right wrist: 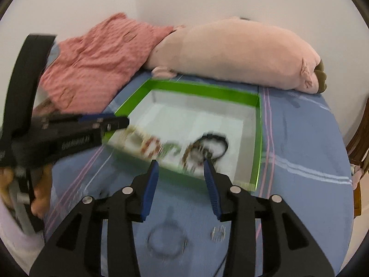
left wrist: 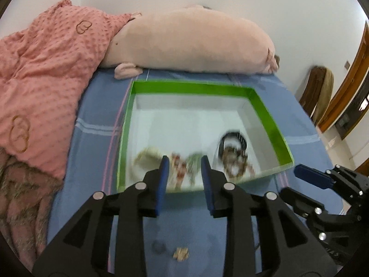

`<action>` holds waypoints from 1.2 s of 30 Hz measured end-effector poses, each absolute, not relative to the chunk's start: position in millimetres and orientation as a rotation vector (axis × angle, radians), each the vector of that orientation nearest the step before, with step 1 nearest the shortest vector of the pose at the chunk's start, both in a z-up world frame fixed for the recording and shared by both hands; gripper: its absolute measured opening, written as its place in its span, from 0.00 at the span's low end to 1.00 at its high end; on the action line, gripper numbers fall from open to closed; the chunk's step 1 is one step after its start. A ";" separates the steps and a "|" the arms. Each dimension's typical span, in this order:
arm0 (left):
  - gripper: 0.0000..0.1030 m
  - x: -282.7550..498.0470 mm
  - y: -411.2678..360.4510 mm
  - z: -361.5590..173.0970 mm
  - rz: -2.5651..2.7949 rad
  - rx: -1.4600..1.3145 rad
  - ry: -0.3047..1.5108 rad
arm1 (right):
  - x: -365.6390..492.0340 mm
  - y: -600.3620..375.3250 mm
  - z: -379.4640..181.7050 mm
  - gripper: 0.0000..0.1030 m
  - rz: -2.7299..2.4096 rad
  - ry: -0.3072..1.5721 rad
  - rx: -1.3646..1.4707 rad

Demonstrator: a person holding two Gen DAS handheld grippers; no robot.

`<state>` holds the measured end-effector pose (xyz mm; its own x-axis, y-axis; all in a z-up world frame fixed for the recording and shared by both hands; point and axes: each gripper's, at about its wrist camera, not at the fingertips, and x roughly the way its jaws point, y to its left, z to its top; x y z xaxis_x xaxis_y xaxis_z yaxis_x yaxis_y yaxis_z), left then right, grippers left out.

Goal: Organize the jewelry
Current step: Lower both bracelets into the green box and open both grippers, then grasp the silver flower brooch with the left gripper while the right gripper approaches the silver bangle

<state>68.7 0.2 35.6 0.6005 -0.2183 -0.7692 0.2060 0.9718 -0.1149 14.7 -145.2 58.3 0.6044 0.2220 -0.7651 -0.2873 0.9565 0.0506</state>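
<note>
- Nearest my left gripper (left wrist: 184, 159), on the blue striped bed sheet (left wrist: 96, 138), lies a small gold-coloured trinket (left wrist: 181, 253) beside a dark round smudge of a thing, too blurred to name.
- Below my right gripper (right wrist: 181, 165), also on the sheet, are a thin grey wire ring (right wrist: 166, 240) and a small silvery clip-like piece (right wrist: 218, 233).
- My left gripper's jaws stand a little apart with nothing between the blue pads; they hover over the near edge of the box.
- My right gripper's jaws stand somewhat wider, also holding nothing, over the near wall of the same box.
- The shallow box with bright green walls and a white floor (left wrist: 193, 87) sits on the sheet ahead of both grippers.
- Inside it, along the near side, the jewelry lies in a blurred row: a pale beige string of beads (left wrist: 147, 155) at the left, a red-and-brown piece (left wrist: 178, 165), a greenish piece (left wrist: 193, 161), then a brown beaded bracelet (left wrist: 233, 161) overlapping a black band (left wrist: 233, 138) at the right.
- The far half of the box floor is bare white.
- Behind the box a long pale pink plush pillow (left wrist: 189, 43) lies across the bed, with a crumpled pink dotted blanket (left wrist: 46, 73) to its left.
</note>
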 end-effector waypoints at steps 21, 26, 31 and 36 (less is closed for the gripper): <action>0.32 -4.6 3.4 -38.4 -0.262 0.068 1.103 | -40.5 -160.9 -0.1 0.40 0.213 1.098 -0.144; 0.36 -5.1 -3.6 -44.3 -0.257 0.086 1.115 | -40.3 -159.9 -4.7 0.40 0.222 1.126 -0.129; 0.36 -4.3 -4.9 -47.3 -0.251 0.091 1.126 | -38.0 -148.8 -14.7 0.40 0.227 1.142 -0.152; 0.36 -3.6 -7.2 -52.5 -0.251 0.094 1.136 | -37.2 -136.7 -16.7 0.33 0.279 1.143 -0.134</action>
